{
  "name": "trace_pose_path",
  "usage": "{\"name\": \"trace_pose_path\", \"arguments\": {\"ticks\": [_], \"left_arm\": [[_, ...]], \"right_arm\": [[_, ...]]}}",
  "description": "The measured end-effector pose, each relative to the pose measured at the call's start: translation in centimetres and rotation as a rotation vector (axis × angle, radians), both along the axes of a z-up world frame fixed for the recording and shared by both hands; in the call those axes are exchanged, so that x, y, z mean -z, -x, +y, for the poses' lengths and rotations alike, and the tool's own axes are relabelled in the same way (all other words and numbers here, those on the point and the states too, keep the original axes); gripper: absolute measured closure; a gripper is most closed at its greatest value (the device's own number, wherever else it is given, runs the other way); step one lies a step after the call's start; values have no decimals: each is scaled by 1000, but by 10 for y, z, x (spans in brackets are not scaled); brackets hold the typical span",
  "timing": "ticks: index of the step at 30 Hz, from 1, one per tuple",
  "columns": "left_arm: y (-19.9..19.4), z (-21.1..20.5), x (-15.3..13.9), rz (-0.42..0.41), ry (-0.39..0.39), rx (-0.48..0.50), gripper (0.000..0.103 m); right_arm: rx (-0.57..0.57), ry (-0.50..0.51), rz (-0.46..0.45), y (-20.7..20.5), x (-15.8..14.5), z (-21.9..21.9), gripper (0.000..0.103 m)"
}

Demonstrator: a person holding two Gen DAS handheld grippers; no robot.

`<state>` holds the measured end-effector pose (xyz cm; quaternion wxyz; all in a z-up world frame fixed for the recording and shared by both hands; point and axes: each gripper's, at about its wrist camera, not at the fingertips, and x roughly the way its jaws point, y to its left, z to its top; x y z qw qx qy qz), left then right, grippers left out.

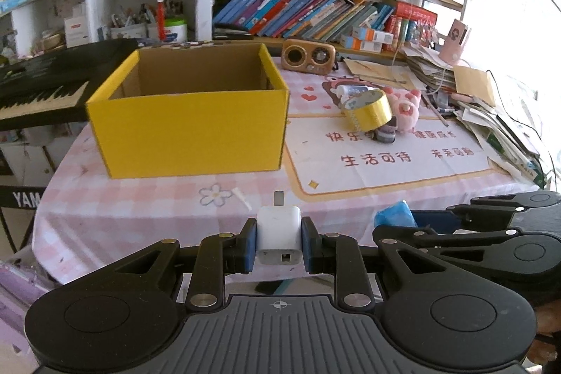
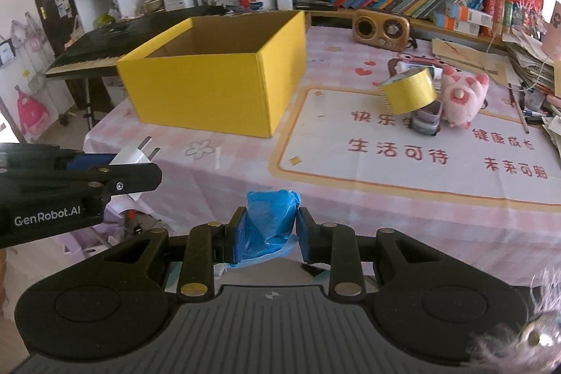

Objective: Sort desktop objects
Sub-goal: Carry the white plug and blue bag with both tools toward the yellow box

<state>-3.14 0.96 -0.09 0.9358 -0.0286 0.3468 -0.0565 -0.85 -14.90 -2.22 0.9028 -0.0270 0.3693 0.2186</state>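
left gripper (image 1: pixel 279 242) clenches a white charger (image 1: pixel 279 233), right gripper (image 2: pixel 269 235) a crumpled blue bag (image 2: pixel 269 221); near the table's front edge, either could snag the yellow box (image 1: pixel 189 125) rim

The left gripper (image 1: pixel 279 242) angled downward, its jaws clamped on a white charger (image 1: pixel 279 233) between the pads. Beside it, the right gripper (image 2: pixel 269 233) angled down likewise, its jaws pinching a crumpled blue bag (image 2: pixel 270 223).

"GenRobot.AI" on left gripper (image 2: pixel 135 169)
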Motion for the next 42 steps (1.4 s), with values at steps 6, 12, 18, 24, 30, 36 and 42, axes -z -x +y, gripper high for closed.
{"name": "trace_pose_path", "arguments": {"ticks": [6,12,18,24,30,36,42], "left_arm": [[18,12,-1,-9,10,-35,79],[30,22,-3,-19,23,-67,79],[36,30,-4,-27,29,-84,79],[35,37,-4,-29,33,-89,79],[33,48,-4,-30,41,-117,79],[30,57,-3,-24,51,-136,79],[25,56,1,-5,52,-116,79]], "right_arm": [[-29,6,-7,13,-3,13,76],[-64,19,-19,22,-6,24,76],[-83,27,-20,26,-7,32,76],[-87,30,-24,25,-8,39,76],[-113,34,-21,19,-8,51,76],[-157,44,-16,13,-8,64,76],[-147,39,10,7,-5,65,76]]}}
